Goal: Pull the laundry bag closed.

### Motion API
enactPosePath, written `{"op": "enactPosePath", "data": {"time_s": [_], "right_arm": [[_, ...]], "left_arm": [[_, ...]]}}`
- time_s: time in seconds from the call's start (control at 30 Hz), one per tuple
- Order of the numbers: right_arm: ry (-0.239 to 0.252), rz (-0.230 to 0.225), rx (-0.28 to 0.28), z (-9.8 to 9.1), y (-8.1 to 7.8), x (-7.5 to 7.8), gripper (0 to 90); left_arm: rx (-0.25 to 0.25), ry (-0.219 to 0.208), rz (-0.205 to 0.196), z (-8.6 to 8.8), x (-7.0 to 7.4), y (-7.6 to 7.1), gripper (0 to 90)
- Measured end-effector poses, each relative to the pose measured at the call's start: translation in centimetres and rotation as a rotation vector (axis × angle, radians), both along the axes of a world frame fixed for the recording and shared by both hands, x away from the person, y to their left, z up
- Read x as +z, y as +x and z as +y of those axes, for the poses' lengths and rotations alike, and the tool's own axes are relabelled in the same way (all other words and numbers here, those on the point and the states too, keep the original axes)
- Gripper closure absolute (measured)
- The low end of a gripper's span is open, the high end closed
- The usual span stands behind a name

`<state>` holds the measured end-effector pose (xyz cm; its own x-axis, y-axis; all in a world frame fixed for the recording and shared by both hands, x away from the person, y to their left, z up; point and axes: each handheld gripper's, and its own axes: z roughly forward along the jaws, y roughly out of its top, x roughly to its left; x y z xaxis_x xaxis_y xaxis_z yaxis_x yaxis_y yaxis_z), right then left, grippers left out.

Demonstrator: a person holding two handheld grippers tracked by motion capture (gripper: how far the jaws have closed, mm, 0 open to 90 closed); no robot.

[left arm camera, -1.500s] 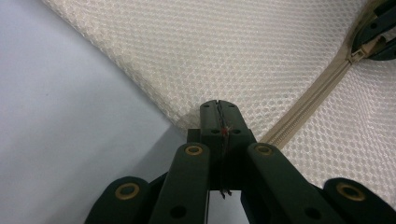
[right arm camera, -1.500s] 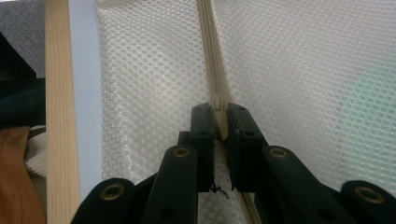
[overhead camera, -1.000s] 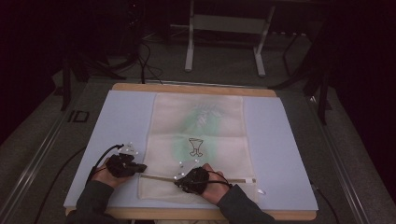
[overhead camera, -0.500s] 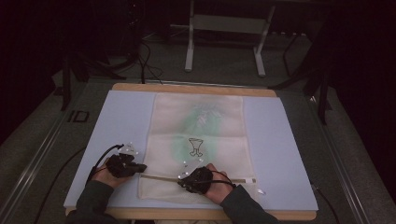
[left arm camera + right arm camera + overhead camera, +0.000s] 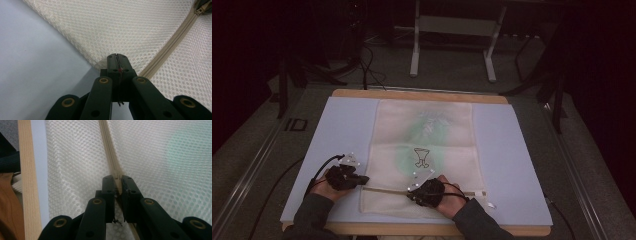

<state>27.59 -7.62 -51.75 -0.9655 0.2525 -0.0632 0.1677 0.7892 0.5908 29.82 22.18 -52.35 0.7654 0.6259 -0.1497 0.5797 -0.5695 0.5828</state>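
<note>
A cream mesh zip bag point(image 5: 424, 145) with a green shape and a small dark drawing inside lies flat on the blue mat point(image 5: 337, 135). Its zipper point(image 5: 382, 189) runs along the near edge. My left gripper point(image 5: 362, 181) is shut on the bag's near left corner, and the mesh point(image 5: 140, 27) bunches at its closed tips point(image 5: 117, 58) next to the zipper tape point(image 5: 170, 45). My right gripper point(image 5: 410, 192) points left along the zipper. Its jaws stand shut on the zipper pull point(image 5: 117, 176), with mesh point(image 5: 75, 157) on both sides.
The mat covers a wooden table whose near edge point(image 5: 26, 182) lies just left of the right gripper. A small white tag point(image 5: 489, 204) rests on the mat past the zipper's right end. White stand legs point(image 5: 414, 45) and cables point(image 5: 367, 60) are on the floor behind.
My right gripper has slid slightly to the right along the zipper. The left gripper has stayed put on the bag's corner.
</note>
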Motion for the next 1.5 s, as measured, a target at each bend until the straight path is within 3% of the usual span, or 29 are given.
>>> {"op": "enactPosePath", "data": {"time_s": [1.5], "right_arm": [[-0.022, -0.011, -0.034, -3.3, -0.3, 0.3, 82.3]], "left_arm": [[0.002, -0.002, 0.000, 0.0, 0.0, 0.0, 90.0]]}}
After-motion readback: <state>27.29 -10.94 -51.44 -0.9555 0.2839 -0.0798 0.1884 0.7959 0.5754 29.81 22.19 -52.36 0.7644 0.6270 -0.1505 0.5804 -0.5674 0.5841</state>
